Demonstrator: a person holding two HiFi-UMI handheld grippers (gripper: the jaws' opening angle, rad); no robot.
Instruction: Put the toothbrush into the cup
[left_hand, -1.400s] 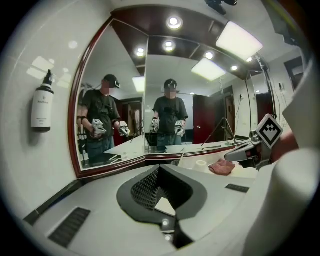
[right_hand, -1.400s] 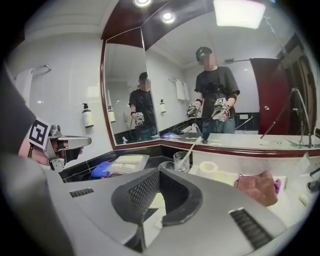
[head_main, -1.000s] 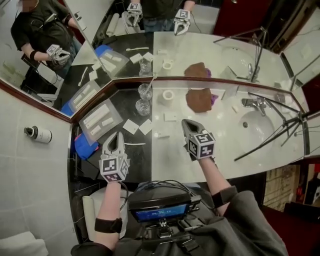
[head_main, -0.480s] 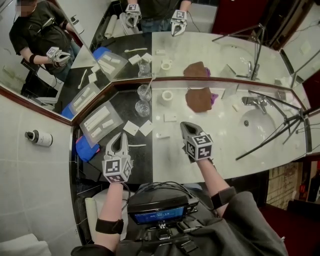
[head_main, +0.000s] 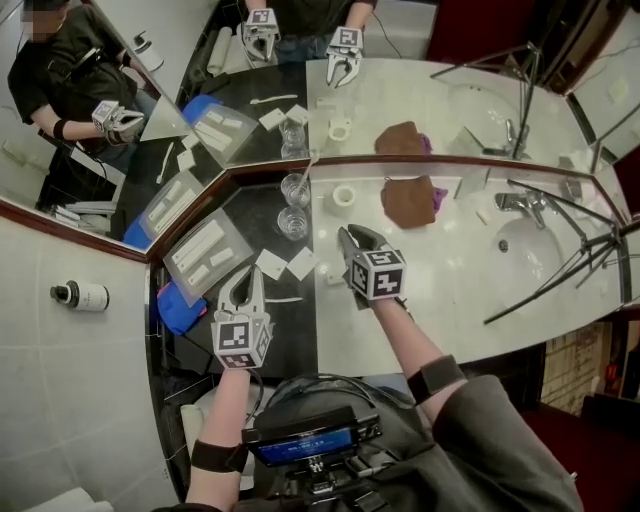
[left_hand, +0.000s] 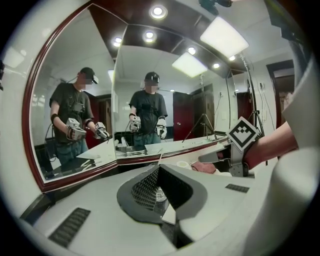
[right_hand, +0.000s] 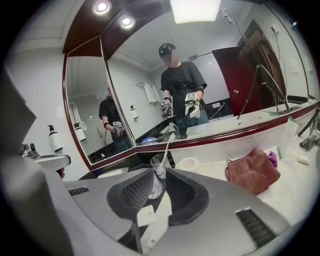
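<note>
Reaching: the right claw (head_main: 346, 236) points toward 11 o'clock in the head view, aimed at the two glasses by the mirror.
Right claw state: its jaws have just been opening and stand apart. Nothing is pinched, and the near glass (right_hand: 155, 187) only shows beyond the gap.
Left claw state: the left claw (head_main: 250, 280) is closed together and empty, low over the dark part of the counter (head_main: 440, 300).
Toothbrush: it (head_main: 284, 299) lies flat on the dark counter, just beside the left claw at its 3 o'clock. It is not in any cup.
Cups: the near glass (head_main: 292, 222) looks empty. The far glass (head_main: 294, 187), at its 12 o'clock, already holds a white brush handle.
Risk, wrong target: the open claw heads for the glasses, not the brush, so it may bump or tip the near one.
Risk, pickup: the thin handle lying flat could skid or flip out when pinched.
Risk, clutter: the white packets (head_main: 270, 264) at the brush's 12 o'clock could be swept along.
Risk, drop: a long brush leaning on a light glass could topple it.
</note>
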